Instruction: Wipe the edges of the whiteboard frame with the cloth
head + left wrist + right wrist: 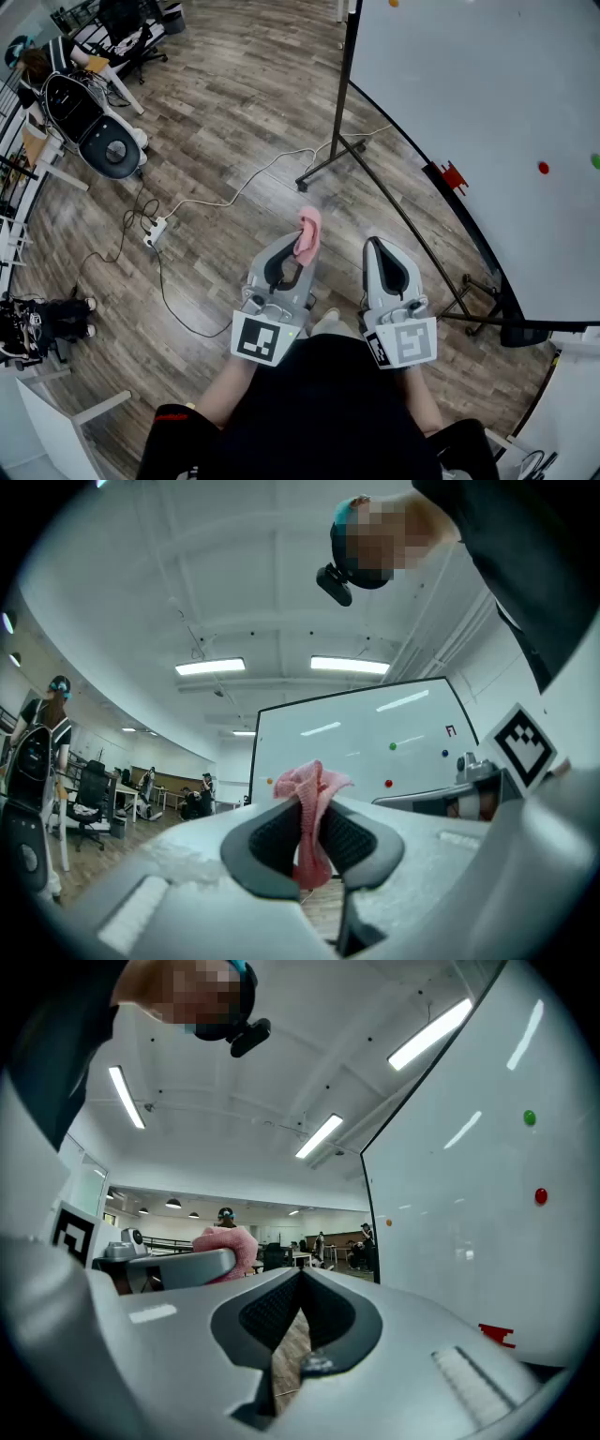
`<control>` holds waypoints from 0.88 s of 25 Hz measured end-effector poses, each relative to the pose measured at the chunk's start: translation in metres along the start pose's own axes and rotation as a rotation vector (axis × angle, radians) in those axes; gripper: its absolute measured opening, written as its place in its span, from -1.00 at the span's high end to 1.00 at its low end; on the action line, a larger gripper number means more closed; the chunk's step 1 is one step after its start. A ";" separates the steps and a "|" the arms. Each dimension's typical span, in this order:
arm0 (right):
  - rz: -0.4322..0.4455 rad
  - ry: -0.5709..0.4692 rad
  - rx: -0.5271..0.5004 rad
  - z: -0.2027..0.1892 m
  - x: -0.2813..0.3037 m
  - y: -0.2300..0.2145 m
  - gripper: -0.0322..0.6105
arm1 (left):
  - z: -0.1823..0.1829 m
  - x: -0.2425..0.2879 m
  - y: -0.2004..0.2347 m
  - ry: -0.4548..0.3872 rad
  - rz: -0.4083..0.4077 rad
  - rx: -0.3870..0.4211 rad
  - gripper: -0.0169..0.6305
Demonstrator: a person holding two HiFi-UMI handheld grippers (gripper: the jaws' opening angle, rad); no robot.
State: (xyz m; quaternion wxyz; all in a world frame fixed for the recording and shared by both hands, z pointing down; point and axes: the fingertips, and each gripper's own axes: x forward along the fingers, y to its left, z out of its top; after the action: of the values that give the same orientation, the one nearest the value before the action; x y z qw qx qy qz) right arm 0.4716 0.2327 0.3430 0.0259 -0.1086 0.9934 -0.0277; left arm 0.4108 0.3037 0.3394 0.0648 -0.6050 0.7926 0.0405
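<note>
Left hand-held gripper [309, 801]: jaws clamped on 1 pink cloth [314, 785]. The cloth is bunched and creased. A ruffled tuft stands above the jaw tips, and a narrower fold hangs down between the pads.

Right hand-held gripper [300, 1277]: jaws pressed together at the tips, nothing between them.

Both are held side by side over the wooden floor [225, 112]. The whiteboard [487, 112] stands to the right. Its black frame [350, 52] is apart from the cloth, with no contact. 1 red magnet [543, 168] sits on the board face.
</note>
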 end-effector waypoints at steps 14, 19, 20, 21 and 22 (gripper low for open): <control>0.053 -0.012 -0.023 0.002 -0.029 -0.003 0.90 | -0.005 -0.012 -0.028 0.015 0.057 -0.018 0.81; 0.074 0.003 -0.030 -0.003 -0.026 0.000 0.90 | -0.009 -0.015 -0.027 0.018 0.069 -0.015 0.81; 0.078 0.003 -0.030 -0.002 -0.025 0.001 0.90 | -0.008 -0.015 -0.027 0.018 0.071 -0.014 0.81; 0.081 0.004 -0.030 -0.002 -0.025 0.001 0.90 | -0.008 -0.015 -0.027 0.018 0.072 -0.015 0.81; 0.084 0.004 -0.031 -0.002 -0.024 0.002 0.90 | -0.008 -0.014 -0.028 0.017 0.073 -0.017 0.81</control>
State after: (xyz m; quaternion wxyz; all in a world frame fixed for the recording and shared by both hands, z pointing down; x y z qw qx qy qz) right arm 0.4945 0.2399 0.3463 0.0232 -0.0672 0.9974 -0.0115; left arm 0.4407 0.3090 0.3495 0.0515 -0.5765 0.8143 0.0442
